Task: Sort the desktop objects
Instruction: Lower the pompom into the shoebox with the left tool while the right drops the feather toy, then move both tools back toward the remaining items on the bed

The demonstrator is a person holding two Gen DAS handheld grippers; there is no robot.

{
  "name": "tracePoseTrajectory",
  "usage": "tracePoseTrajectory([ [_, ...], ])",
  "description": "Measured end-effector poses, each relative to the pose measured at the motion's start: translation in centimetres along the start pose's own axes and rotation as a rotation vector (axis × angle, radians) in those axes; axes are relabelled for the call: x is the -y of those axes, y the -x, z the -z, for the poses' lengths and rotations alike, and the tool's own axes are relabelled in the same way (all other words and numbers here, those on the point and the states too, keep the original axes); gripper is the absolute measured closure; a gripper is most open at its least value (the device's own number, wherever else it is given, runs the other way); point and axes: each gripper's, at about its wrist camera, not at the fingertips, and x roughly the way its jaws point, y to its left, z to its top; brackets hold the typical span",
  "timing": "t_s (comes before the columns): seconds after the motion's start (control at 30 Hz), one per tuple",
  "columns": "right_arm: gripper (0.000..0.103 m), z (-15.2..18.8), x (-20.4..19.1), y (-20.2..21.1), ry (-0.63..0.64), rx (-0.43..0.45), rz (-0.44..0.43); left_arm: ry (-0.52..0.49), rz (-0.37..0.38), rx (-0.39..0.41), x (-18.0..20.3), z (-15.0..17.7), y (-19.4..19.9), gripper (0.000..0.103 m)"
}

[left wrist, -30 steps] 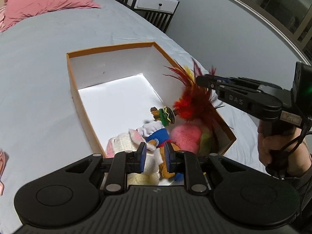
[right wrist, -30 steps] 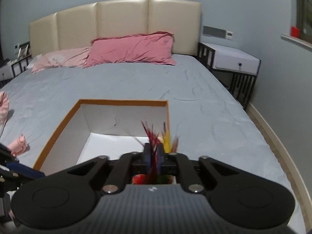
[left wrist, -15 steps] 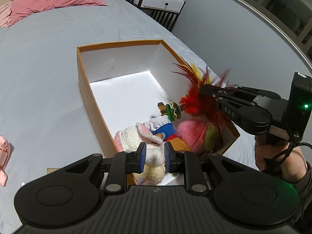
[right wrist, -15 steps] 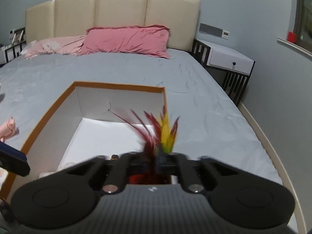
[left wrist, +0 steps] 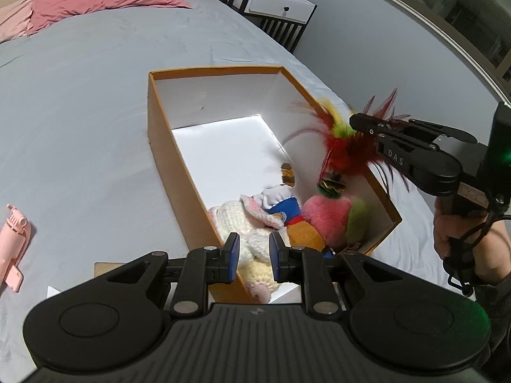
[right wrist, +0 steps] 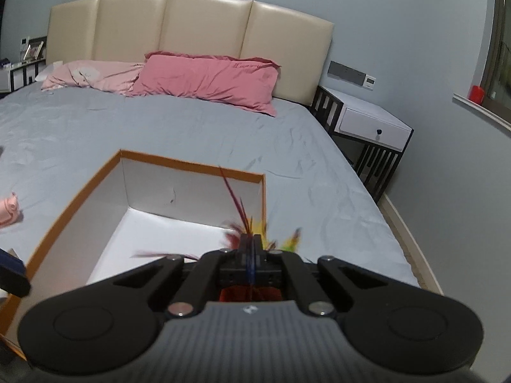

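An orange box (left wrist: pixel 166 146) with a white inside sits on the grey bed. Its near end holds a cream knitted plush (left wrist: pixel 236 223), a doll in blue and white (left wrist: pixel 284 206) and a pink fluffy toy (left wrist: pixel 329 217). My right gripper (left wrist: pixel 359 121) is shut on a red and yellow feather toy (left wrist: pixel 345 150) and holds it above the box's right wall. In the right wrist view the feathers (right wrist: pixel 247 226) stick out past the closed gripper (right wrist: pixel 252 249) over the box (right wrist: pixel 80 201). My left gripper (left wrist: pixel 254 252) is open and empty above the box's near left corner.
A pink handheld object (left wrist: pixel 12 249) lies on the sheet at the left, also in the right wrist view (right wrist: pixel 8 212). Pink pillows (right wrist: pixel 204 79) lie against the headboard. A white nightstand (right wrist: pixel 367 127) stands right of the bed. A flat card (left wrist: pixel 108 266) lies by the box.
My right gripper has lifted the feather toy up and to the right, off the pink fluffy toy. My left gripper has drawn back toward the box's near left corner.
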Motion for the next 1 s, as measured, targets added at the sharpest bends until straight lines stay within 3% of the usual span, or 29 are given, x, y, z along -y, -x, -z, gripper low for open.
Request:
tracePoseTrajectory([
  [0.17,0.103,-0.2,0.3,-0.9,-0.007,-0.007,0.001,0.014,-0.011,-0.001,-0.6,0.0,0.1,0.082],
  [0.43,0.103,2.2,-1.3,-2.2,0.052,-0.112,-0.029,0.019,-0.025,-0.004,-1.0,0.1,0.1,0.082],
  [0.7,0.103,4.0,-1.3,-0.9,-0.002,-0.181,-0.046,0.019,-0.06,0.005,-1.4,0.5,1.8,0.082],
  [0.9,0.09,4.1,-1.5,2.0,-0.07,-0.171,-0.076,0.016,-0.133,0.014,-2.1,2.1,4.6,0.081],
  [1.0,0.07,3.7,-2.4,4.0,-0.101,-0.142,-0.111,0.02,-0.181,0.034,-3.0,3.0,6.6,0.081],
])
